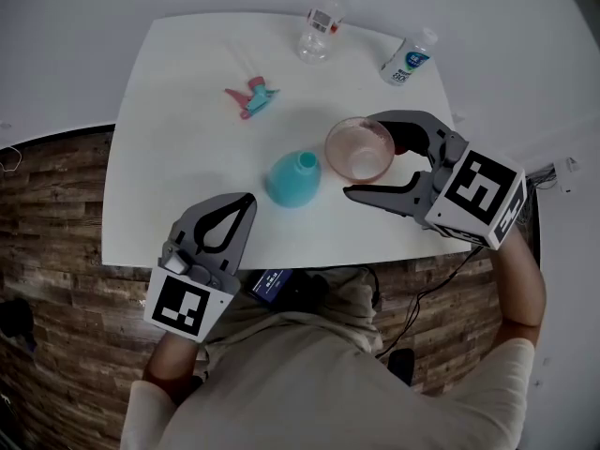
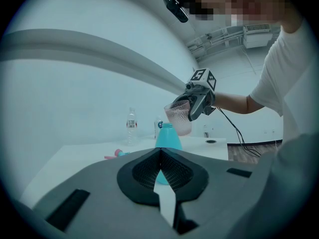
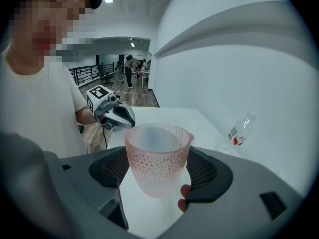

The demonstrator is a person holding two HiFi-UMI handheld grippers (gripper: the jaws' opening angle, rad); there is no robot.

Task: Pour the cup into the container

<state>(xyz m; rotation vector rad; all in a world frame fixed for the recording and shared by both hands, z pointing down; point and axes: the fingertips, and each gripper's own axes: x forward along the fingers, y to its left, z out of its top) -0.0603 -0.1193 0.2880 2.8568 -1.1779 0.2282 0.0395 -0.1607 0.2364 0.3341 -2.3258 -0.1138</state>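
Observation:
A pink dimpled cup [image 1: 359,148] hangs above the table, just right of the teal bottle-shaped container [image 1: 293,178], whose mouth is open. My right gripper [image 1: 362,157] is shut on the cup, one jaw on each side. In the right gripper view the cup [image 3: 157,158] is nearly upright between the pads [image 3: 202,169], and I cannot tell what it holds. My left gripper [image 1: 246,201] is shut on nothing near the table's front edge and points at the container [image 2: 168,137]. From there the cup [image 2: 179,117] is just above and right of the container's mouth.
A pink and teal spray nozzle [image 1: 251,97] lies at the back left of the white table [image 1: 169,157]. Two clear plastic bottles [image 1: 321,24] [image 1: 409,57] are at the far edge. A cable runs off the table's right side. People are in the distant room.

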